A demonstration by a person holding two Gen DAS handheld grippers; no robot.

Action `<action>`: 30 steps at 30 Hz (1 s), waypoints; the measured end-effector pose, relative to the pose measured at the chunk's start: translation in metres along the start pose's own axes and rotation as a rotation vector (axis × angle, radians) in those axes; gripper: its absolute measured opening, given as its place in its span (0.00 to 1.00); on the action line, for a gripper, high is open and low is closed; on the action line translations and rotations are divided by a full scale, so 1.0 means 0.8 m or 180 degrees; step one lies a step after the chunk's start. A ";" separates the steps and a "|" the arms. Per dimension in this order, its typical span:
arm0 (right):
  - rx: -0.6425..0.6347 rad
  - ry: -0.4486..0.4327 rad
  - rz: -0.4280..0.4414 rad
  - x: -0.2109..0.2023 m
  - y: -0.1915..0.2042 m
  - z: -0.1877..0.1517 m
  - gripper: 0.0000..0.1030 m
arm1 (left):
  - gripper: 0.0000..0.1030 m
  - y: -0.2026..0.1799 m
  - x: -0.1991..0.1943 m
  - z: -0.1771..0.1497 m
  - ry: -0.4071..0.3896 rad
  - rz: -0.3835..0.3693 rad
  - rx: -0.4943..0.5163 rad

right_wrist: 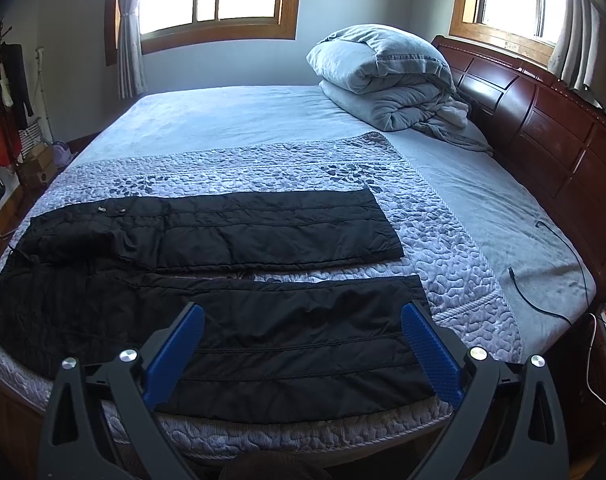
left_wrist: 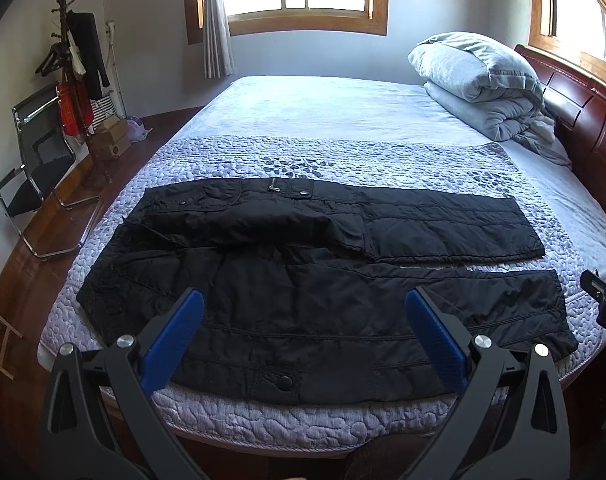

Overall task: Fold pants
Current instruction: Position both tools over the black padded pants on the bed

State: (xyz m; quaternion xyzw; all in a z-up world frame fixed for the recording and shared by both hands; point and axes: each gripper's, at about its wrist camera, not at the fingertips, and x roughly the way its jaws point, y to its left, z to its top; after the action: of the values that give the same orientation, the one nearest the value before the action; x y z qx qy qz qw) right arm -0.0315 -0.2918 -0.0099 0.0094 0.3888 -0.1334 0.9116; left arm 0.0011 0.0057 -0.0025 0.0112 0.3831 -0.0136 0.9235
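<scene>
Pants [left_wrist: 303, 280] lie spread across the near part of the bed [left_wrist: 343, 112] in the left wrist view — black, quilted, waist toward the left and both legs running out to the right. The far leg and the near leg sit side by side with a strip of the quilted cover [left_wrist: 263, 160] showing between their cuffs, and the hip area on the far side is rumpled over itself. No fold looks made yet; by my judgement the whole task is ahead, starting with bringing one leg over the other. The left hand-held gripper [left_wrist: 303, 320] hovers above the near leg around the hip and thigh, its blue pads spread wide, holding nothing and touching no cloth as far as I can tell. A sliver of the other tool shows at the far right edge.

From the right wrist view, the same pants [right_wrist: 239, 320] fill the near half, cuffs ending toward the right. The right hand-held gripper [right_wrist: 302, 334] hangs over the near leg's lower part — fingers wide apart, empty, apparently clear of the fabric. A folded grey duvet [right_wrist: 383, 80] sits far off by the headboard [right_wrist: 543, 120], well apart from the work.
</scene>
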 end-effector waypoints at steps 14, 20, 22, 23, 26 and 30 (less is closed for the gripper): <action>0.0107 0.0109 0.0057 0.020 -0.015 0.004 0.97 | 0.98 -0.005 0.011 0.008 0.0028 0.0079 0.0047; 0.0112 0.0182 0.0049 0.035 -0.020 0.006 0.97 | 0.98 -0.010 0.025 0.014 0.0060 0.0093 0.0091; 0.0126 0.0188 0.0059 0.042 -0.022 0.008 0.97 | 0.98 -0.013 0.029 0.015 0.0062 0.0098 0.0111; 0.0118 0.0210 0.0061 0.045 -0.022 0.008 0.97 | 0.98 -0.014 0.032 0.016 0.0067 0.0101 0.0120; 0.0125 0.0274 0.0192 0.061 -0.030 0.016 0.97 | 0.98 -0.016 0.042 0.020 0.0101 0.0028 0.0113; 0.0375 0.0419 0.0446 0.110 -0.078 0.052 0.97 | 0.98 -0.009 0.072 0.035 0.0270 -0.0209 0.0065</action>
State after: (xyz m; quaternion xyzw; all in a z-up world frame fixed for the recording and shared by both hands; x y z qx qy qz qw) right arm 0.0404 -0.3777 -0.0380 0.0989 0.4377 -0.0911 0.8890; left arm 0.0610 -0.0033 -0.0238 0.0087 0.4219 -0.0473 0.9054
